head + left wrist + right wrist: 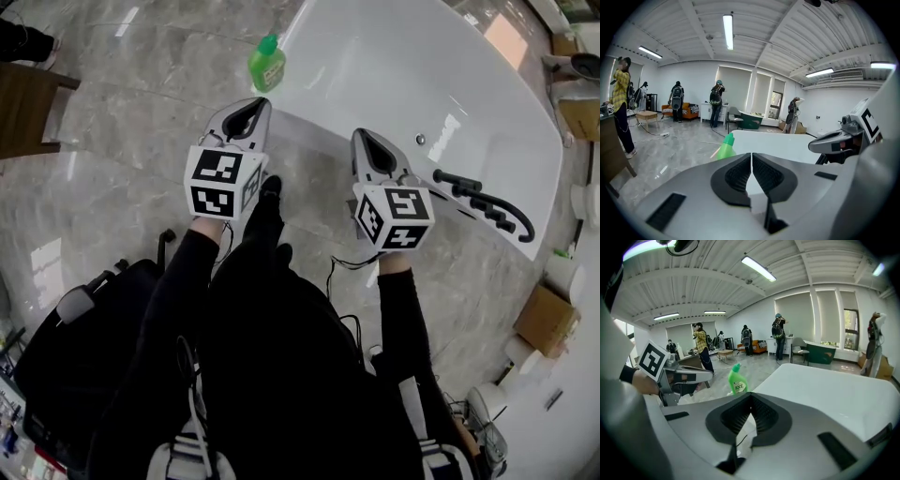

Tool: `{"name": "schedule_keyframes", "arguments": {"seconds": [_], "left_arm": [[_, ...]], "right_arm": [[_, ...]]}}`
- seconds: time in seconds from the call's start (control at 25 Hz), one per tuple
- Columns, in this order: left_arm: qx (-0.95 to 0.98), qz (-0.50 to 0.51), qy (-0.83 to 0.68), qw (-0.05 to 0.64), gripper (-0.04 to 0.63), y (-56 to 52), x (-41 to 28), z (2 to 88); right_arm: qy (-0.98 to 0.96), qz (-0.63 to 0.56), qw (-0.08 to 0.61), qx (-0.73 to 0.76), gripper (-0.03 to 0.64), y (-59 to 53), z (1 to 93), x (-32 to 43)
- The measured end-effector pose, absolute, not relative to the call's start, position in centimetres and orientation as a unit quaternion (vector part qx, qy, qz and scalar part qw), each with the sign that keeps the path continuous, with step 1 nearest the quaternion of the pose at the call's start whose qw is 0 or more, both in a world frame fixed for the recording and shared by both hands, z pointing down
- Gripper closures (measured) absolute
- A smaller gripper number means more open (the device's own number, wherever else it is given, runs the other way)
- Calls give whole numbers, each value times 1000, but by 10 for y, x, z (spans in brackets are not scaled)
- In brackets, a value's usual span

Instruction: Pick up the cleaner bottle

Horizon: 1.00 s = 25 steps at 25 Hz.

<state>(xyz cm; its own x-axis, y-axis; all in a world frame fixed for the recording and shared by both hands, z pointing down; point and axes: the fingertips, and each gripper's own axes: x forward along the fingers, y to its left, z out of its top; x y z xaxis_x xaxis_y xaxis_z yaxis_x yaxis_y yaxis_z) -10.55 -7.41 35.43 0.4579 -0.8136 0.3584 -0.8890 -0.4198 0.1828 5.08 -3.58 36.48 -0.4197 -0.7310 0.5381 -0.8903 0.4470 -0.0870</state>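
Standing upright on the grey floor (141, 141), just beside the white tub's (394, 66) left edge: green cleaner bottle (266, 64). Hovering short of it, jaws closed and empty: left hand-held gripper (253, 108), right hand-held gripper (366, 141). Open floor leftward.

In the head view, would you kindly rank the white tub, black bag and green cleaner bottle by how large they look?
1. white tub: largest.
2. black bag, though nearness to the camera may inflate it.
3. green cleaner bottle: clearly smallest.
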Motion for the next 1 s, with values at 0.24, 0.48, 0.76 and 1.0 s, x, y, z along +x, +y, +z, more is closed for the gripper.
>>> {"name": "schedule_keyframes", "arguments": {"seconds": [0.24, 0.48, 0.76, 1.0], "left_arm": [[830, 134, -510, 182, 581, -91, -112, 379], [821, 148, -515, 198, 563, -102, -125, 401], [817, 153, -515, 209, 504, -119, -128, 415], [815, 161, -509, 227, 435, -127, -129, 431]], "right_arm": [[-815, 200, 231, 493, 615, -54, 376, 53], [-814, 209, 243, 484, 615, -69, 389, 47], [-814, 222, 255, 473, 615, -84, 403, 40], [-810, 230, 264, 470, 615, -92, 413, 39]]}}
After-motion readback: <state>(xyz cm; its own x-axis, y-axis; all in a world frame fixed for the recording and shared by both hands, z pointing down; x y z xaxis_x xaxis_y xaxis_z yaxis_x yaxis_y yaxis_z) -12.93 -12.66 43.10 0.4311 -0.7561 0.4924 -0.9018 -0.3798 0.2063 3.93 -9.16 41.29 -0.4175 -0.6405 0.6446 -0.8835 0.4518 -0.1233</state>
